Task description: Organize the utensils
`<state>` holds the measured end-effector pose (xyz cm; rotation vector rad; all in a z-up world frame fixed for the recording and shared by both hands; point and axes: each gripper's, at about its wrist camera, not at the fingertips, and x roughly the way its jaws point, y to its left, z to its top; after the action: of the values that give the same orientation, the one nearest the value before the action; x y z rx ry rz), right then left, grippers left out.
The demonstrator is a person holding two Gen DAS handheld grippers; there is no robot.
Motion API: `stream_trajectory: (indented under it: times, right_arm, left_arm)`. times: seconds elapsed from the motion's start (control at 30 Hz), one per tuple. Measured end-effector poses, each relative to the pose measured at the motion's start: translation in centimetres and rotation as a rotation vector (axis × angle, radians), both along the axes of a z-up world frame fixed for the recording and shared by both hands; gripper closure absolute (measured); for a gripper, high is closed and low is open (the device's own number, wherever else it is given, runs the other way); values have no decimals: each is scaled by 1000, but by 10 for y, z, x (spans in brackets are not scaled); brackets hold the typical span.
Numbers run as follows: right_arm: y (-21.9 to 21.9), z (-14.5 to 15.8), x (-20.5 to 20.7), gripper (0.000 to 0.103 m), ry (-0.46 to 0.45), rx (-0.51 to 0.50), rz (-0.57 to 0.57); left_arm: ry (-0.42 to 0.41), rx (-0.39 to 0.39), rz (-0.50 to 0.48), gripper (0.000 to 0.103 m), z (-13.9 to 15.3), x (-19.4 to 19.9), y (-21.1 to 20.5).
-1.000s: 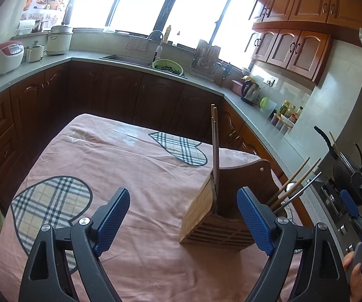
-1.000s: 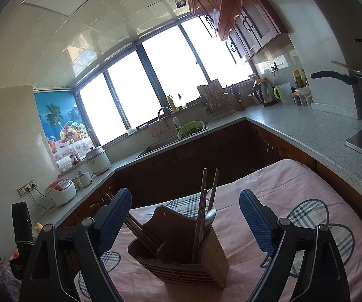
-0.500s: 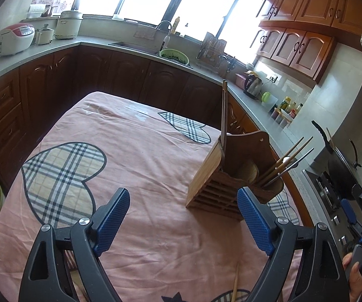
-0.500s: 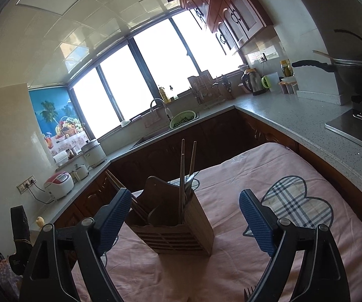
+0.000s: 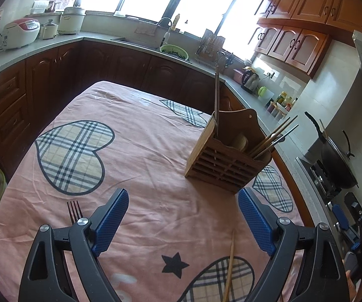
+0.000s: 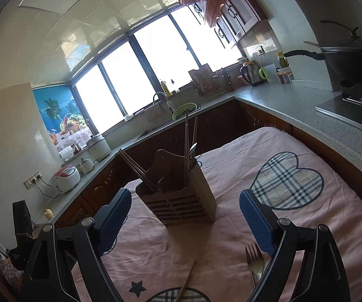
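A wooden utensil holder [image 5: 227, 162] [image 6: 181, 202] stands on the pink tablecloth [image 5: 135, 156], with chopsticks and a spoon sticking out of it. My left gripper [image 5: 183, 216] hangs open over the cloth, short of the holder, nothing between its blue pads. A fork [image 5: 74, 210] lies by its left finger. A single wooden chopstick [image 5: 230, 264] [image 6: 186, 283] lies near the front edge. My right gripper [image 6: 186, 216] is open too, with the holder standing beyond the gap. Another fork [image 6: 254, 259] lies beside its right finger.
Dark wood cabinets and a grey counter [image 6: 306, 110] wrap around the table. On the counter are a rice cooker [image 5: 21, 32], a kettle [image 5: 250, 80] and a green bowl [image 5: 174, 51] at the sink. A black wok [image 5: 337, 158] sits on the stove at right.
Both grippers have drawn back from the holder, which now looks smaller and farther. The forks and the loose chopstick have come into view at the bottom. Both stay open.
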<state>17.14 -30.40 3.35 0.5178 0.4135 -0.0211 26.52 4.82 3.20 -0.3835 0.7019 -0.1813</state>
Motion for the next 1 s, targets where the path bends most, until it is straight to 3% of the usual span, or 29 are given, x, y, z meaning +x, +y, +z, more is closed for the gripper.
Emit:
stream_trajectory:
  times: [0.4,0.8,1.0]
  right_arm:
    - [39,-15,-38,12,-1,-74,54]
    - [87,-26,-89,0,-93,-362,26]
    - [98,-5,-110,0,-129,-422,53]
  left_arm:
    - [-92,91,19,5,-3,-81,-9]
    - [-235,272,71,1,-19,-163,-29]
    - [-293,307,57,1,1,-207,-35]
